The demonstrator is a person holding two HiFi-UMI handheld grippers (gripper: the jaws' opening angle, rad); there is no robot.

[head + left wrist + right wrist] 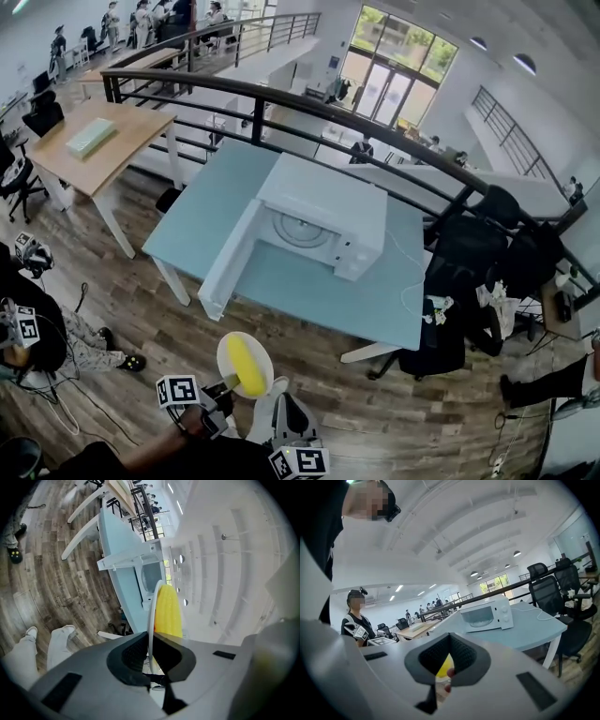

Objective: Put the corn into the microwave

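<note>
The open office had a plank floor and a pale blue table (192,225) bearing the microwave (323,211), with its door swung open. The left gripper (225,386) was clamped on the rim of a plate (225,354) carrying the corn (246,367). The corn's long axis pointed roughly toward the cavity, well ahead. The right gripper (449,637) was closed and empty, near the plate.

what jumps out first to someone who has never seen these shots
The bright yellow corn stands out first. It lies on a white plate low in the head view, and the left gripper is clamped on the plate's rim. Beyond it, a white microwave stands with its door swung open on a pale blue table, in a large bright open office.
</note>
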